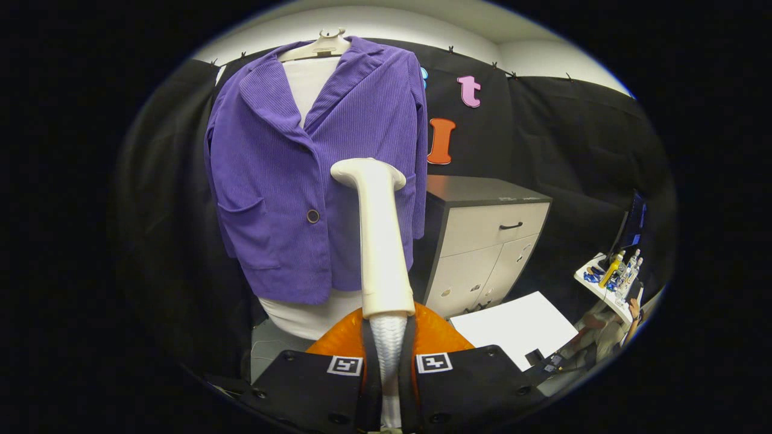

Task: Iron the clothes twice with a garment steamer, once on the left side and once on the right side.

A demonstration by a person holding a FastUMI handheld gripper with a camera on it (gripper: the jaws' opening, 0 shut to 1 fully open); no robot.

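So, fingers (389, 367) pinching the steamer (380, 241) handle | steamer head up against the purple jacket (289, 181) beyond them | cabinet (488, 241) beside it, drawers closed

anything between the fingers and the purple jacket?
Gripper view: the garment steamer, clamped between the fingers, rises toward the purple jacket. Nothing else lies there.

I see my gripper (388, 361) closed, both fingers (369, 367) pressing on the ribbed handle of the garment steamer (382, 241) from either side. The fingers run parallel toward twelve o'clock, level, and the steamer stands upright between them.
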